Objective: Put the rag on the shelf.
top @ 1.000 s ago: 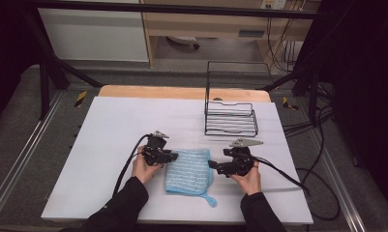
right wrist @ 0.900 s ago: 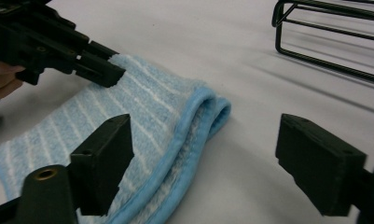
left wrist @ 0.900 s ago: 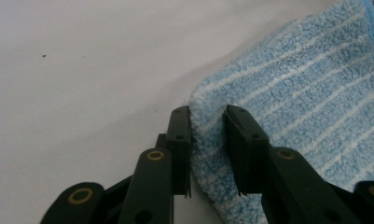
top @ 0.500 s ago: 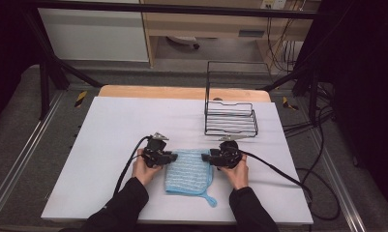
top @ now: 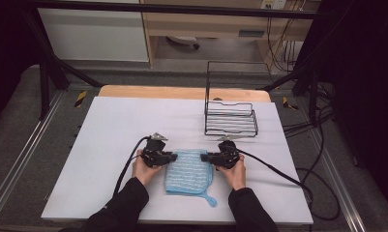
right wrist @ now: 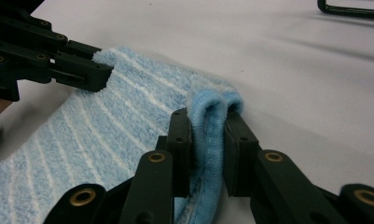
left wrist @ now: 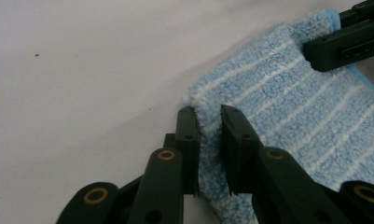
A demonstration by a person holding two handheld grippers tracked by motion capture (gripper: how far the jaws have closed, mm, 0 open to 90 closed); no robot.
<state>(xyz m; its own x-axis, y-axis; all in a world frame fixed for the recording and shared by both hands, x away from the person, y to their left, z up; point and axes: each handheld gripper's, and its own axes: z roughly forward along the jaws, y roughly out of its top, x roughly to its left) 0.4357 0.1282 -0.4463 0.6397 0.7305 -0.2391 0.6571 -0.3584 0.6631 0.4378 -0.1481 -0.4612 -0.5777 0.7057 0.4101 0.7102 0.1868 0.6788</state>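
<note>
Looking down and forward from above the person's side of the counter [top: 109, 125], far enough back to take in the whole top, the wire rack [top: 230, 118] at the far edge and both forearms coming in from the bottom. Riding right on the left claw [left wrist: 208, 126], aimed low along its own jaws, super close to the blue towel [left wrist: 292, 107]. Same deal on the right claw [right wrist: 208, 123], skimming just above the surface from the opposite side. Shared between both close-ups: the towel's far edge, plus the other claw poking in at a top corner. Shared with the high view: towel and both claws at the middle.
</note>
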